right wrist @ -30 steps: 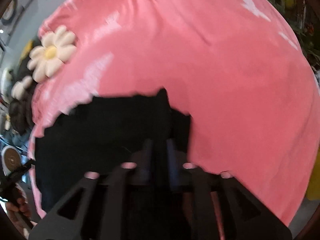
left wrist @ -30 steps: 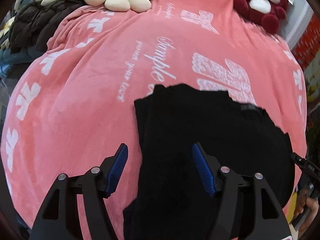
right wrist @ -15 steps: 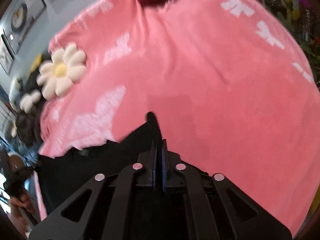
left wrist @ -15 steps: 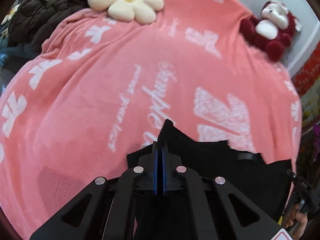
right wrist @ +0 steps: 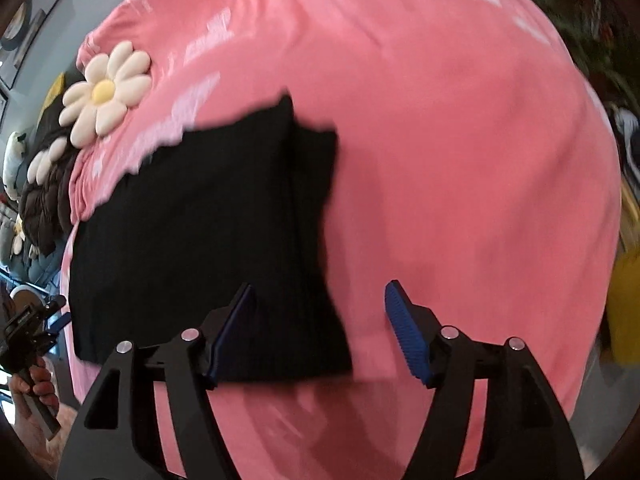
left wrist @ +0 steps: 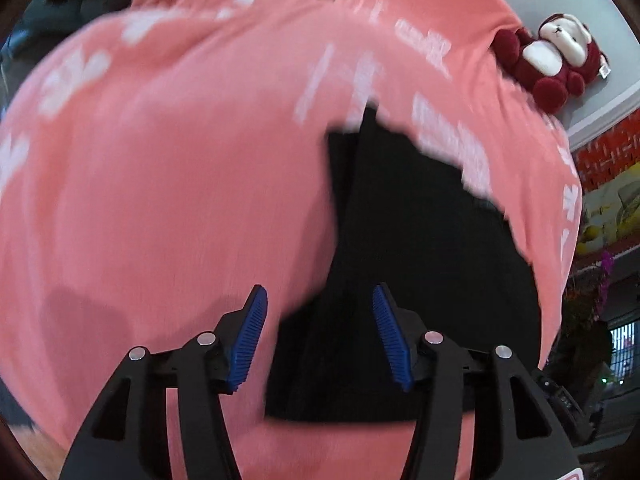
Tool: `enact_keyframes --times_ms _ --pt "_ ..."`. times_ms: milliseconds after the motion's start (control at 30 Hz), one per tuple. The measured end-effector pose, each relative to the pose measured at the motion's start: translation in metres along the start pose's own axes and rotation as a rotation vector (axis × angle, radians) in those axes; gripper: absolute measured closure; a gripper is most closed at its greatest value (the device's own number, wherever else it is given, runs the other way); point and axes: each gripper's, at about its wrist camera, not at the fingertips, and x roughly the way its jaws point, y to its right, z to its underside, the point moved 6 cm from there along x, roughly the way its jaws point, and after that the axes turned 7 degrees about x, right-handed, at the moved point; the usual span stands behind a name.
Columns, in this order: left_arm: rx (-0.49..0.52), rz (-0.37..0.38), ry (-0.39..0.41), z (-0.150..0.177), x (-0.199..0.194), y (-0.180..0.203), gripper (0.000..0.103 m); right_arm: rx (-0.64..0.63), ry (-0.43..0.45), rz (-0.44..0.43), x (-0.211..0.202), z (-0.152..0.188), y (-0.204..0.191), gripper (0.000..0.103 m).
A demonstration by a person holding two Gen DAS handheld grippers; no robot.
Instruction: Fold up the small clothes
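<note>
Showing only leftward, a plush toy (left wrist: 554, 60) borders the blanket (left wrist: 180, 184).

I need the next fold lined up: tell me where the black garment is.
The black garment lies flat on the pink blanket, left of centre in the right wrist view, below the daisy cushion, ahead of the open right gripper.

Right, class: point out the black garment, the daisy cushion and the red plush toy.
black garment (right wrist: 208, 232): right wrist view, middle of the folded cloth.
daisy cushion (right wrist: 103, 92): right wrist view, its yellow centre.
red plush toy (left wrist: 548, 54): left wrist view, its white belly.
</note>
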Motion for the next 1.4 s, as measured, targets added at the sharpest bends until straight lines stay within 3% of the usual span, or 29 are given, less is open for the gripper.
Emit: enact_keyframes --times_ms 100,200,233,267,300,333,367,567,667,800,867,967,1033,1100,1167,1267,1400 --pt "-0.049 0.026 -0.041 0.031 0.008 -0.001 0.046 0.014 -0.049 -0.011 0.013 0.009 -0.004 0.03" --pt "-0.046 0.022 0.005 0.041 0.009 0.005 0.045 0.046 -0.065 -0.069 0.023 0.009 -0.011 0.028" --pt "-0.038 0.014 0.003 0.041 0.01 0.007 0.046 0.047 -0.059 -0.085 0.025 0.005 -0.014 0.032" --pt "-0.033 0.012 -0.002 0.039 0.01 0.009 0.048 0.044 -0.059 -0.096 0.026 0.003 -0.018 0.046" --pt "-0.028 0.032 -0.012 0.038 0.01 0.011 0.078 0.047 -0.067 -0.109 0.027 0.001 -0.022 0.056" --pt "-0.033 0.06 -0.04 0.038 0.013 0.013 0.099 0.059 -0.087 -0.137 0.029 -0.001 -0.025 0.092" --pt "-0.056 0.084 -0.072 0.037 0.013 0.013 0.099 0.088 -0.103 -0.169 0.026 -0.004 -0.027 0.093" --pt "-0.02 0.119 -0.05 0.034 -0.05 0.024 0.099 -0.01 -0.045 -0.177 -0.047 -0.006 -0.046 0.094" --pt "0.009 0.086 -0.087 0.052 -0.059 0.021 0.099 -0.074 -0.111 -0.08 -0.04 0.019 -0.036 0.093" --pt "-0.014 -0.016 -0.223 0.094 -0.018 -0.003 0.098 -0.077 -0.295 0.095 0.012 0.056 -0.013 0.085" --pt "-0.049 -0.077 -0.231 0.1 -0.018 -0.012 0.09 -0.109 -0.217 0.144 -0.002 0.047 -0.021 0.078" --pt "-0.01 -0.112 -0.154 0.086 -0.048 -0.006 0.09 -0.164 -0.039 0.164 -0.043 0.025 -0.04 0.077" --pt "0.055 -0.142 -0.085 0.069 -0.066 0.006 0.09 -0.168 0.044 0.091 -0.062 0.007 -0.059 0.078" --pt "0.122 -0.141 -0.016 0.043 -0.074 0.028 0.083 -0.17 0.068 0.02 -0.064 -0.01 -0.083 0.083" --pt "0.153 -0.114 0.014 0.021 -0.065 0.051 0.076 -0.194 0.069 -0.027 -0.056 -0.02 -0.1 0.084" --pt "0.2 -0.092 0.01 -0.007 -0.027 0.083 0.073 -0.224 0.019 -0.018 -0.012 -0.035 -0.122 0.084" --pt "0.252 -0.236 -0.051 -0.018 0.039 0.075 0.073 -0.212 -0.08 0.094 0.058 -0.041 -0.093 0.087"
